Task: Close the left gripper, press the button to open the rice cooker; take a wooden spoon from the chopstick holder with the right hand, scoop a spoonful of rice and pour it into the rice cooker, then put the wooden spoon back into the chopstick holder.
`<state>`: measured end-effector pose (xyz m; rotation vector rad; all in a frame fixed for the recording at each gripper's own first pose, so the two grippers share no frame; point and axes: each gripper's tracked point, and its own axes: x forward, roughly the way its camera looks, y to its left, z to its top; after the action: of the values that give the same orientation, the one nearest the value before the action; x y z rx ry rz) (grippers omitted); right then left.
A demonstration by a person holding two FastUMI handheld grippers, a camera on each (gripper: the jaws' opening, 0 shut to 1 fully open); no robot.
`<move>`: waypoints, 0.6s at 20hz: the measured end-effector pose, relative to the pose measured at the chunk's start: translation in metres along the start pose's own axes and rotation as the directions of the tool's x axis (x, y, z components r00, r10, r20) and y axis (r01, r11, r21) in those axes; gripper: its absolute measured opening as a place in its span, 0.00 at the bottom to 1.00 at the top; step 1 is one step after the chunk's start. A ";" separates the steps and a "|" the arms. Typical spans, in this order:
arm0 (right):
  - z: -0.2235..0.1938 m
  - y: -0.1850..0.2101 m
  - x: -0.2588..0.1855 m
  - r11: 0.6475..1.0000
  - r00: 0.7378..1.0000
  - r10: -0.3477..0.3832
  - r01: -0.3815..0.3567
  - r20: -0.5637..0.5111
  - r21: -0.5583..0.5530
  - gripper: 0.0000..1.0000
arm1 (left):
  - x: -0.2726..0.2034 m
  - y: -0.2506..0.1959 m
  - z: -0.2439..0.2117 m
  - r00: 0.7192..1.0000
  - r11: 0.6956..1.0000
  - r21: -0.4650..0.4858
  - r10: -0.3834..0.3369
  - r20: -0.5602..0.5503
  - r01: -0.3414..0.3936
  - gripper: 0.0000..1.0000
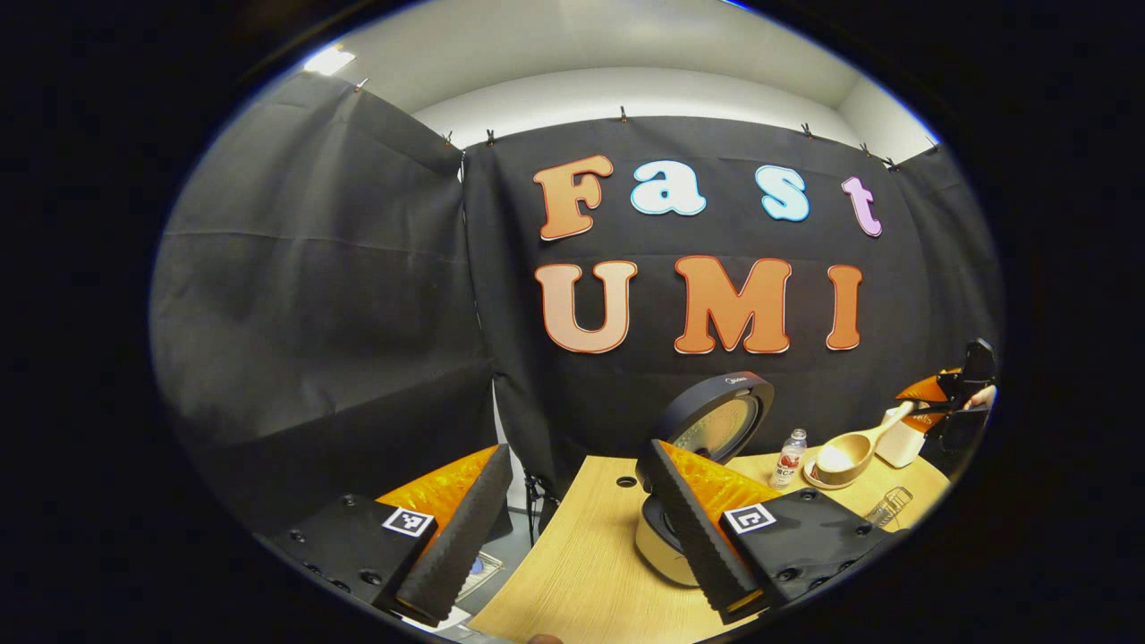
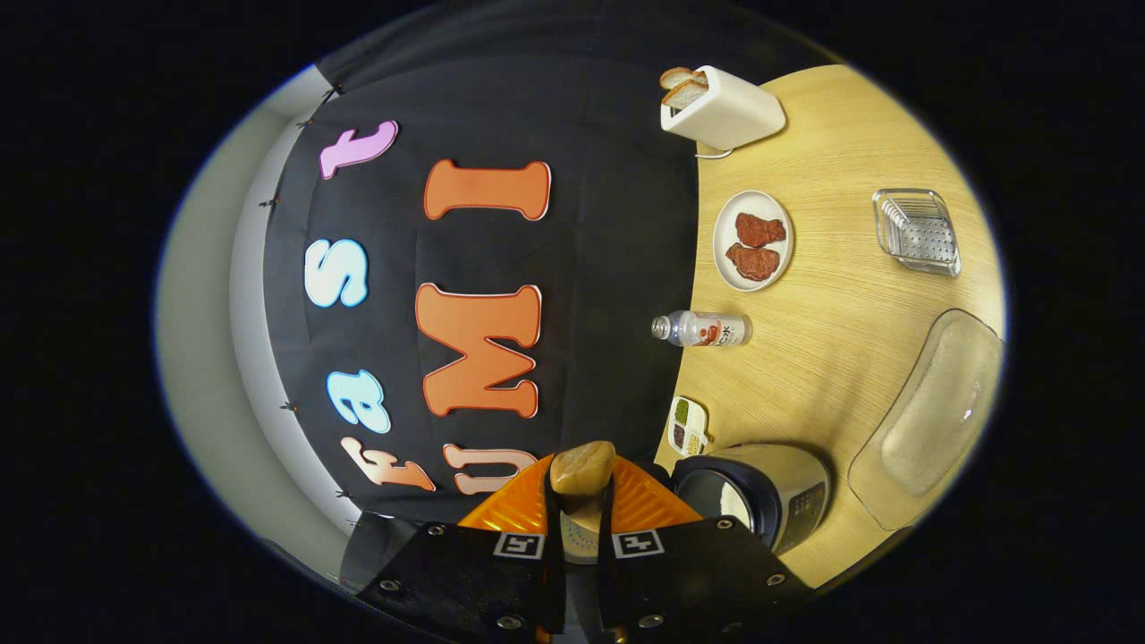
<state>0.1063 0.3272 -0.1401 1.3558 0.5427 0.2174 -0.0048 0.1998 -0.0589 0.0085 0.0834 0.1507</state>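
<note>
Rice cooker [image 1: 707,438] stands lid-up near the table's [image 1: 581,555] back edge, so the button press looks done, the left gripper [image 1: 572,528] jaws released, while the right gripper [image 2: 580,528] jaws clench the wooden spoon [image 1: 850,452], with pouring and return apparently left.

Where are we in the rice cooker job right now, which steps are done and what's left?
Done: the rice cooker lid stands open, and the left gripper is open, clear of it. In hand: the right gripper is shut on the wooden spoon, held above the table near the white holder. Whether the spoon carries rice is unclear. Left: pouring, if not done, and returning the spoon.
</note>
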 end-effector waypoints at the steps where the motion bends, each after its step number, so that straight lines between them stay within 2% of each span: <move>1: -0.004 0.003 0.007 1.000 1.000 0.002 -0.002 -0.003 -0.009 0.13 | 0.002 0.001 0.000 1.000 1.000 0.004 -0.003 -0.001 0.003 1.00; 7: -0.031 0.019 0.047 0.994 1.000 -0.006 0.003 -0.022 -0.107 0.13 | 0.003 0.006 0.002 1.000 1.000 -0.007 -0.015 0.001 0.015 1.00; 12: -0.051 0.031 0.064 0.981 0.999 0.022 -0.028 -0.037 -0.193 0.14 | 0.005 0.021 -0.009 1.000 1.000 -0.019 0.007 -0.023 -0.008 1.00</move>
<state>0.1410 0.4073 -0.1317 1.1721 0.5199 0.3067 -0.0033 0.2212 -0.0682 -0.0122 0.1052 0.1593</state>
